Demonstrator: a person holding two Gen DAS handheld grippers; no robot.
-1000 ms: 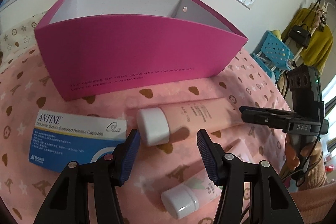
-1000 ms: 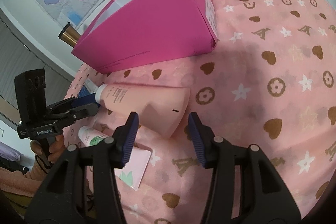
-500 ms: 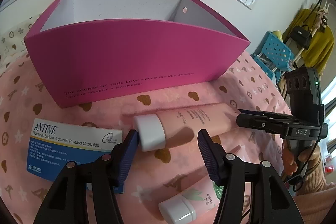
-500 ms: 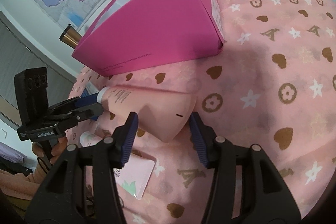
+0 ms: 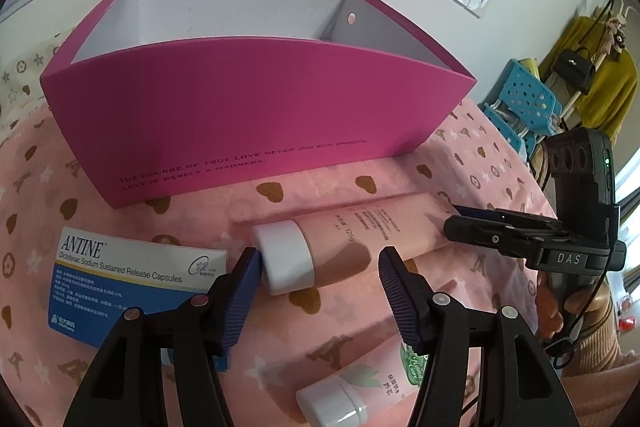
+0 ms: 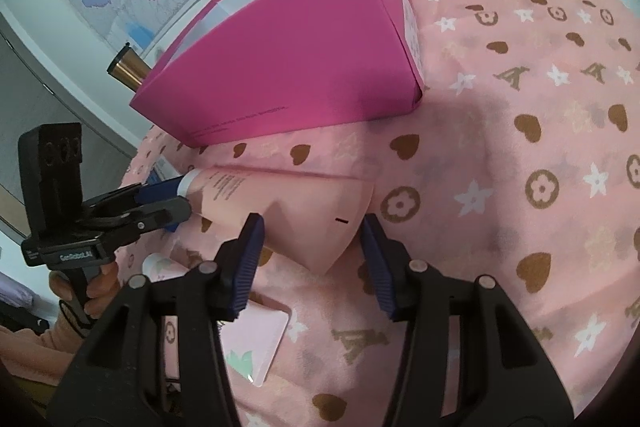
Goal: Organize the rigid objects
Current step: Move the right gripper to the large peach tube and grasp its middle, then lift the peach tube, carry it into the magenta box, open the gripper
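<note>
My left gripper (image 5: 320, 281) is opening, pads straddling the pink tube (image 5: 352, 243)'s white cap; whether one pad touches it I can't tell. My right gripper (image 6: 310, 247) stands spread around the tube's crimped tail, pads seemingly clear. The "ANTINE" capsule box (image 5: 120, 279) lies at nine o'clock, the magenta box (image 5: 248, 131), printed "THE COURSE OF TRUE LOVE", at twelve. Bare pink cloth (image 6: 520, 187) spreads at three o'clock.

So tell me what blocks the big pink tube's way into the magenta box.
Nothing visible: bare cloth lies between the pink tube and the magenta box, whose open top shows nothing inside; only its front wall must be cleared.
</note>
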